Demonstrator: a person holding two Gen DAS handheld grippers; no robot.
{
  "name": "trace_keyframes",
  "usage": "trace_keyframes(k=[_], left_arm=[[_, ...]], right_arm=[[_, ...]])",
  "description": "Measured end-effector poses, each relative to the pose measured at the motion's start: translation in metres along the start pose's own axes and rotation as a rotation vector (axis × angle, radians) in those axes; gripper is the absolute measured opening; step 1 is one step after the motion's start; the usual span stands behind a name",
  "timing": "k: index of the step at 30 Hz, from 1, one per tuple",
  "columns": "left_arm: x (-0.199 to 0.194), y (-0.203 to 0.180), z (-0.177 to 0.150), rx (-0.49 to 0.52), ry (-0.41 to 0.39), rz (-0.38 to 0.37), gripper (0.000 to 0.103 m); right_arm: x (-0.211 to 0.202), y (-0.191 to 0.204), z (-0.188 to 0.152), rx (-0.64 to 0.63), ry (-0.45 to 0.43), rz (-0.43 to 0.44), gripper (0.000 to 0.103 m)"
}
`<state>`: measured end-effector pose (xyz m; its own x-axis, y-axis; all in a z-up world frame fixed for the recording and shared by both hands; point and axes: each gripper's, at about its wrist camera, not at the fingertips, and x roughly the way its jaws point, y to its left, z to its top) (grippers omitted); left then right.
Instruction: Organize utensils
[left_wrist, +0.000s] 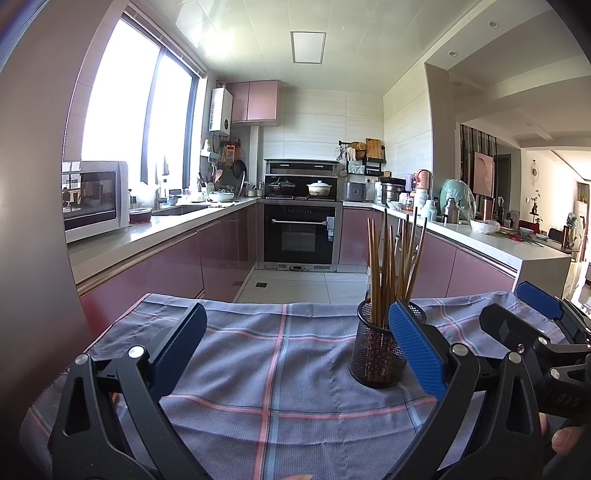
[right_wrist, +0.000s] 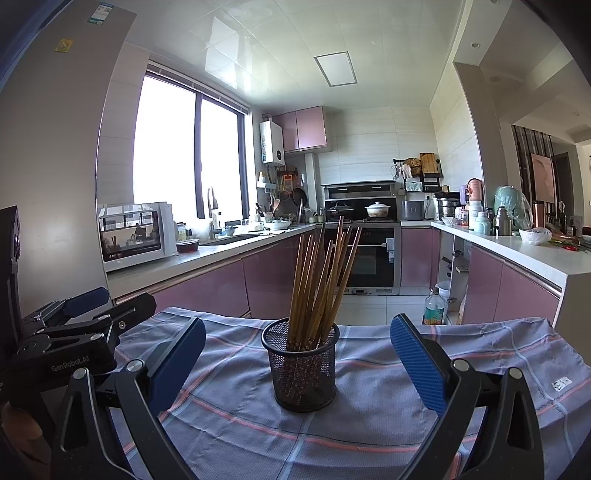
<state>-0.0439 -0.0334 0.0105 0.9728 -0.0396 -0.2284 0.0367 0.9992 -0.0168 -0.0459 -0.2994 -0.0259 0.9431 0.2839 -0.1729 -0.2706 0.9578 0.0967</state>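
Note:
A black mesh cup (left_wrist: 376, 354) (right_wrist: 301, 365) stands upright on a blue checked cloth (left_wrist: 280, 369) (right_wrist: 388, 398). Several brown chopsticks (left_wrist: 395, 266) (right_wrist: 321, 280) stand in it, fanning outward. My left gripper (left_wrist: 299, 347) is open over the cloth, the cup just inside its right finger. My right gripper (right_wrist: 299, 354) is open too, with the cup centred ahead between its blue pads and apart from both. Each gripper shows at the edge of the other's view: the right gripper (left_wrist: 524, 321) and the left gripper (right_wrist: 85, 314). Nothing is held.
The cloth covers a small table whose far edge drops to a tiled floor (left_wrist: 295, 284). Pink cabinets and counters run along both sides, with an oven (left_wrist: 301, 232) at the back. A microwave (left_wrist: 94, 197) sits on the left counter. A bottle (right_wrist: 433, 308) stands on the floor at the right.

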Motion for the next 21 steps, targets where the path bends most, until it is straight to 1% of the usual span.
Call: trace_keyframes(k=[21], left_arm=[[-0.0009,0.0012,-0.0038,-0.001,0.002,0.004,0.097]], right_arm=[[0.0027,0.0017,-0.0013,0.004,0.005,0.002,0.097]])
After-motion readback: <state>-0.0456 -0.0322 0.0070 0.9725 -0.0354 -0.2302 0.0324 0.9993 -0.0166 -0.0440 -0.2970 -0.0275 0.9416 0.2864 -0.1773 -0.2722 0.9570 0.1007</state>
